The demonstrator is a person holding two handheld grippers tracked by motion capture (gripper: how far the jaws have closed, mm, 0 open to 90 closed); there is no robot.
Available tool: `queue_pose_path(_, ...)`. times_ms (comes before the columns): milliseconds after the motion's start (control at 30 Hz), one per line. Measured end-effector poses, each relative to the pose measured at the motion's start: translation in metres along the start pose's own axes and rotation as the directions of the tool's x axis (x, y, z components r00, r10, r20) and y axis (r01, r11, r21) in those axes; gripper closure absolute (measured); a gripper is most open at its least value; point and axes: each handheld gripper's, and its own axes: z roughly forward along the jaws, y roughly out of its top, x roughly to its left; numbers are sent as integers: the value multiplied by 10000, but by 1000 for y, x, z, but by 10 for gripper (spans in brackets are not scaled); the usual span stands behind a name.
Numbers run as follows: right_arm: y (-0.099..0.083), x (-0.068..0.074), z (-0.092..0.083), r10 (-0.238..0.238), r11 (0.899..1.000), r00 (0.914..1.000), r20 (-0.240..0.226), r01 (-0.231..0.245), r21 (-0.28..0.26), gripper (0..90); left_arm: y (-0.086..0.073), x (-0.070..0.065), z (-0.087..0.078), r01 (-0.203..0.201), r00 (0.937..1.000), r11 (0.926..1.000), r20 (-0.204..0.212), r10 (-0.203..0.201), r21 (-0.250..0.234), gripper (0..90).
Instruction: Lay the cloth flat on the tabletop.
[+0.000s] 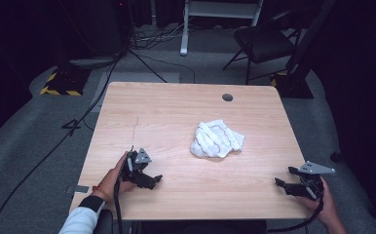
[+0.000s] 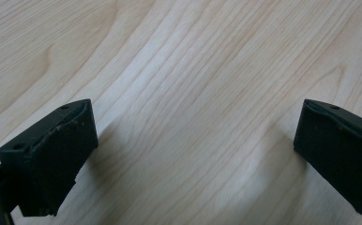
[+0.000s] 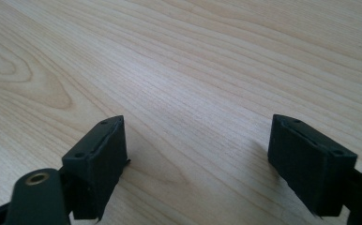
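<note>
A crumpled white cloth (image 1: pixel 216 139) with thin dark lines lies right of the middle of the wooden table (image 1: pixel 176 112). My left gripper (image 1: pixel 152 179) rests low on the table's front left, held by a hand, well left of the cloth. It is open, with bare wood between its jaws in the left gripper view (image 2: pixel 195 154). At the front right corner my right gripper (image 1: pixel 284 184) is held near the table edge, also open, and its jaws stand wide over bare wood in the right gripper view (image 3: pixel 198 159).
A round dark grommet (image 1: pixel 227 97) sits near the table's far edge. Beyond the table stand a black folding chair (image 1: pixel 264 44), a white frame leg (image 1: pixel 185 29) and cables on the grey floor (image 1: pixel 40 136).
</note>
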Motion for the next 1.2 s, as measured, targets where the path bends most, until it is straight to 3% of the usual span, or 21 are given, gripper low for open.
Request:
queue_pose_path(233, 1, -1, 1, 139, 9999, 9999, 77, -140, 87, 160, 10, -5, 9, -274, 9993, 9996, 258, 273, 19, 0)
queue_pose_path(367, 2, -2, 2, 117, 9998, 9999, 7, -117, 177, 159, 15, -10, 13, -700, 9960, 9975, 549, 699, 2, 3)
queue_pose_path(467, 4, -3, 3, 80, 9998, 10000, -39, -79, 189, 203, 19, -13, 17, -874, 9937, 9962, 704, 874, -30, 3)
queue_pose_path(500, 6, -3, 4, 28, 10000, 9999, 158, -29, 61, 274, 21, -14, 18, -928, 9928, 9957, 752, 928, -36, 4)
queue_pose_path(633, 12, -4, 8, -61, 10000, 9998, 210, 62, -61, 307, 30, -22, 27, -1314, 9846, 9913, 1150, 1314, -75, 2)
queue_pose_path(700, 18, -4, 11, -104, 9999, 9999, 125, 105, -80, 333, 36, -26, 32, -1372, 9836, 9905, 1175, 1371, -75, 1)
queue_pose_path(733, 27, -1, 15, -440, 9990, 9988, 212, 441, -39, 352, 42, -30, 37, -1321, 9844, 9912, 1159, 1320, -68, 2)
queue_pose_path(767, 27, -1, 15, -440, 9990, 9988, 212, 441, -39, 352, 42, -30, 37, -1321, 9844, 9912, 1159, 1320, -68, 2)
queue_pose_path(933, 60, 7, 24, -1012, 9947, 9948, -106, 1009, -211, 403, 60, -39, 53, -1264, 9860, 9920, 1088, 1263, -59, 3)
queue_pose_path(1000, 73, 11, 31, -1247, 9921, 9920, -170, 1245, -153, 414, 67, -42, 58, -1361, 9837, 9907, 1181, 1356, -37, 3)
queue_pose_path(1100, 93, 17, 44, -1278, 9917, 9906, -483, 1269, -209, 432, 76, -45, 67, -1362, 9830, 9907, 1236, 1360, -67, 2)
queue_pose_path(1200, 112, 23, 59, -1320, 9911, 9860, -1017, 1298, -285, 457, 85, -49, 75, -1222, 9862, 9925, 1121, 1219, -46, 0)
